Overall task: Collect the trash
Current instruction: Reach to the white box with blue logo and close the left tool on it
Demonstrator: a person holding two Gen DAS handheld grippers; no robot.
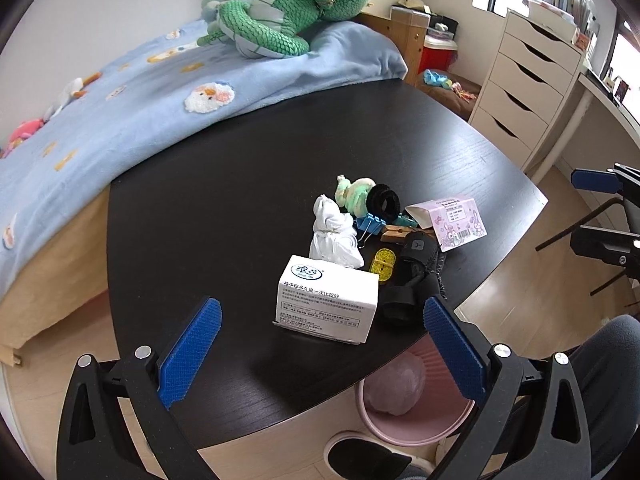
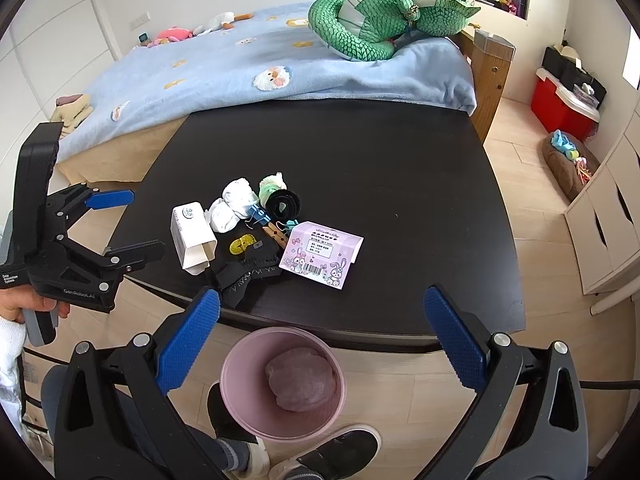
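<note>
A pile of items lies on the black table: a white printed carton, a pink bunny-print carton, crumpled white tissue, black fabric, a yellow item, a blue binder clip, a wooden peg, a black ring and a green plush. My left gripper is open, just short of the white carton. My right gripper is open and empty above the pink bin, near the pink carton. The left gripper also shows in the right wrist view.
The pink bin stands on the floor under the table's near edge with a pinkish wad inside. A bed with a blue blanket and green plush dragon borders the far side. White drawers stand right. My feet are beside the bin.
</note>
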